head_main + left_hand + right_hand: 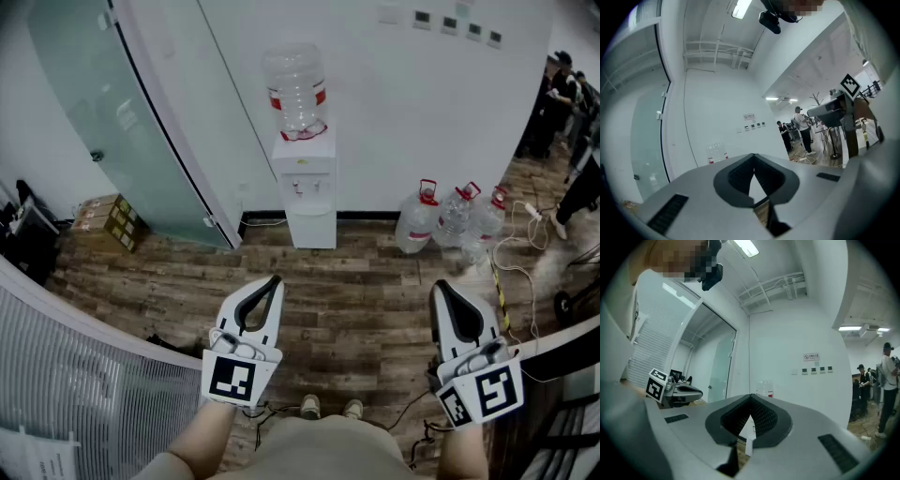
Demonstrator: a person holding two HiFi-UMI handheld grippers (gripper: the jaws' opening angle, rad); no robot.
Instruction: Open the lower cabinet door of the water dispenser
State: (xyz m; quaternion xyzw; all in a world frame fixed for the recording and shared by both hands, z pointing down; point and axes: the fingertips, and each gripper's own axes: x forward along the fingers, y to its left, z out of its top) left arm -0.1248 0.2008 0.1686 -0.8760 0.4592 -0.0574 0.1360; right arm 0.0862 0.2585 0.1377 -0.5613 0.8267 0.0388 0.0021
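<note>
The task is judged to be at its very start, with nothing yet done to the water dispenser point(306, 192). It is seen standing against the white wall point(412, 112) on the far side of the wooden floor point(347, 291), with an upturned bottle point(295, 89) on top. The lower cabinet door point(312, 228) is found at the foot of the machine, below the taps. It appears flush and closed, though it is too small in the head view for a handle to be made out.

Both tools are held level and well short of the machine, with a wide stretch of floor between. The left gripper point(270, 284) is clenched, its tips meeting in its own view with nothing caught between them. The right gripper point(442, 290) is likewise closed tight and empty. Neither is touching anything.

Spare bottles point(455, 220) are grouped on the floor to the right of the dispenser, and a glass door point(122, 122) is set to its left; the path straight ahead is not blocked by either.

Everything is left to be done: the dispenser has to be approached, a gripper has to be lowered to the door and probably opened, the door's edge or handle has to be caught, and the door has to be swung outward.
</note>
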